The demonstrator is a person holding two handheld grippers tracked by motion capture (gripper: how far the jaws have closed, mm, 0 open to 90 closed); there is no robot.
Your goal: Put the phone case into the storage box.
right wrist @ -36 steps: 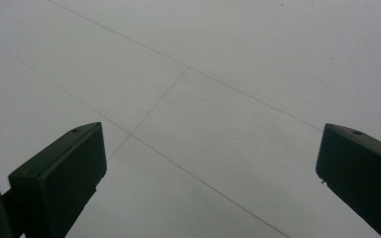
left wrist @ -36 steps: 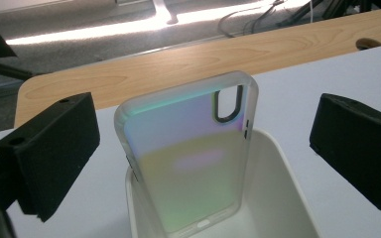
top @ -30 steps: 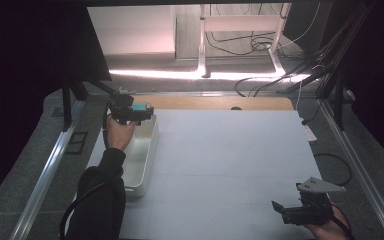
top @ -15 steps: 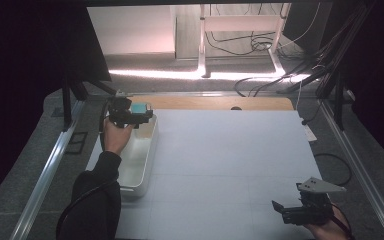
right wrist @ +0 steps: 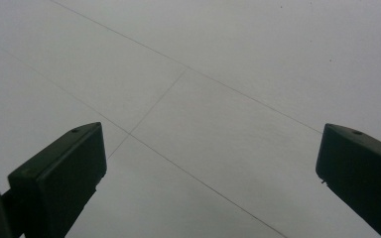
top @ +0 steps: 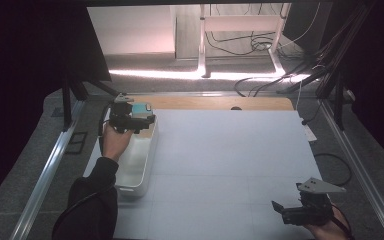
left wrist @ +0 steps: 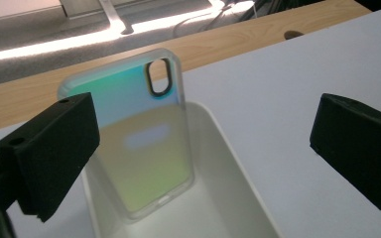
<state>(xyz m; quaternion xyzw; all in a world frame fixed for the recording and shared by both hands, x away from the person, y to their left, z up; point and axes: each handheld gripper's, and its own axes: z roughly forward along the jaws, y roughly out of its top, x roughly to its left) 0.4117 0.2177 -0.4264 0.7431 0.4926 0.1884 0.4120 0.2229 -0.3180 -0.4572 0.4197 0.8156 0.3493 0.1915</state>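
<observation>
So the left claw (left wrist: 203,163) is spread wide open over the far end of the white tray (left wrist: 238,198) at the worktop's (top: 230,150) far left. An iridescent clear phone case (left wrist: 139,134) leans inside that tray, camera cutout up, not pinched by either jaw. Right claw (right wrist: 208,183) hangs open too, near right, over bare white worktop.

I see a white sheet (top: 230,160) covering most of the table, faint grid lines crossing it. Beyond its far edge runs a wooden strip (top: 220,102). Past that, cables (top: 260,47) tangle on the floor (around a pale stand (top: 202,30)).
</observation>
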